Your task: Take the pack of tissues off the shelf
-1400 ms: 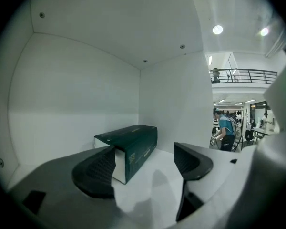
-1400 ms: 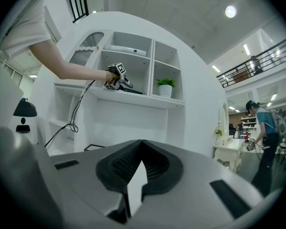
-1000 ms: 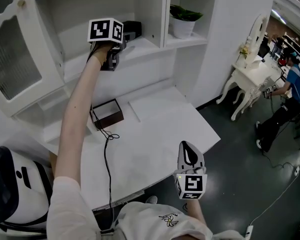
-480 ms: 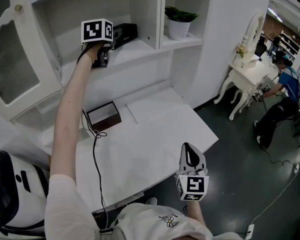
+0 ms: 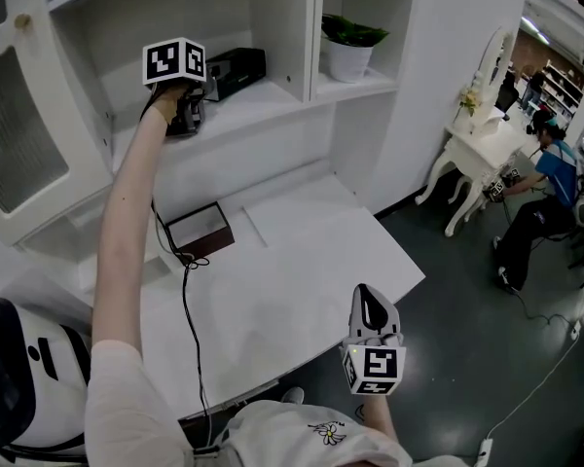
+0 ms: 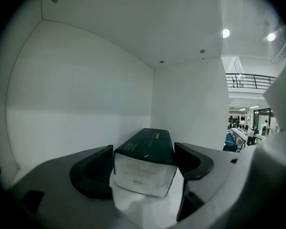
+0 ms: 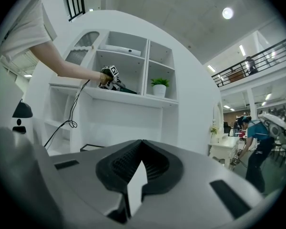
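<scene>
The pack of tissues (image 5: 237, 68) is dark green on top with a pale end and lies on the white shelf (image 5: 263, 100). In the left gripper view the pack (image 6: 145, 161) fills the gap between the two black jaws, which press flush against its sides. My left gripper (image 5: 202, 93) (image 6: 144, 168) is raised to the shelf at arm's length and is shut on the pack's near end. The pack still rests on the shelf board. My right gripper (image 5: 370, 305) (image 7: 142, 163) hangs low by the desk's front edge, shut and holding nothing.
A potted plant (image 5: 348, 45) stands in the shelf compartment to the right. A dark open box (image 5: 200, 230) and a black cable (image 5: 183, 290) lie on the white desk (image 5: 302, 261). A glazed cabinet door (image 5: 19, 134) is at left. A person (image 5: 545, 178) bends over a dressing table far right.
The head view has shifted a little, so shelf and arm sit further left in frame. My left gripper stays at the pack on the shelf. The right gripper has barely moved.
</scene>
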### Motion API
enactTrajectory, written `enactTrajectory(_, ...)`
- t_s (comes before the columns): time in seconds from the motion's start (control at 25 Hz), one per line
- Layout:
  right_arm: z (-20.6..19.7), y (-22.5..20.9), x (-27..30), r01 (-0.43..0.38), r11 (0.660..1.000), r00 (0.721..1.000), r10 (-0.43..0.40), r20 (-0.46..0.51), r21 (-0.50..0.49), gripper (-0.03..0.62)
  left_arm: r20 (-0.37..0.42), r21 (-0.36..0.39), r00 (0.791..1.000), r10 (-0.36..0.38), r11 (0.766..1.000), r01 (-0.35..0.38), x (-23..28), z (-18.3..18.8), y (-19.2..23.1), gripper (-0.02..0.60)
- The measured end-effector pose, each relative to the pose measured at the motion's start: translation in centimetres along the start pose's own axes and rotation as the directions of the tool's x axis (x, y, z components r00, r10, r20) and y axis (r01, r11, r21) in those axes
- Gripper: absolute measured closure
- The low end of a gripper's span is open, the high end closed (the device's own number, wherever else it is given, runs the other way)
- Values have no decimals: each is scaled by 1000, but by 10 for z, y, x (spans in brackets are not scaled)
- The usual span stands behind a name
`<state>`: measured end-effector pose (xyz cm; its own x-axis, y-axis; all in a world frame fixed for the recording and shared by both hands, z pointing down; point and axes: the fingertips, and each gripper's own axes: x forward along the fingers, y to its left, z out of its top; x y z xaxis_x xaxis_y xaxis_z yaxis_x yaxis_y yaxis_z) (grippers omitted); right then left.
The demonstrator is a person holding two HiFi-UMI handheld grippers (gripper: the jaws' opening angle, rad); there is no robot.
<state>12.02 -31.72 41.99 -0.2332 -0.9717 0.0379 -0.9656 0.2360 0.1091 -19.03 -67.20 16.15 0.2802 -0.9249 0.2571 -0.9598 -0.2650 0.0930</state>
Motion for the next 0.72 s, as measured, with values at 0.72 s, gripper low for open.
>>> enactTrajectory(0.72, -10, 12, 18, -46, 998, 998, 47, -35, 42, 591, 2, 33, 989, -151, 988, 151, 16, 4, 12, 196)
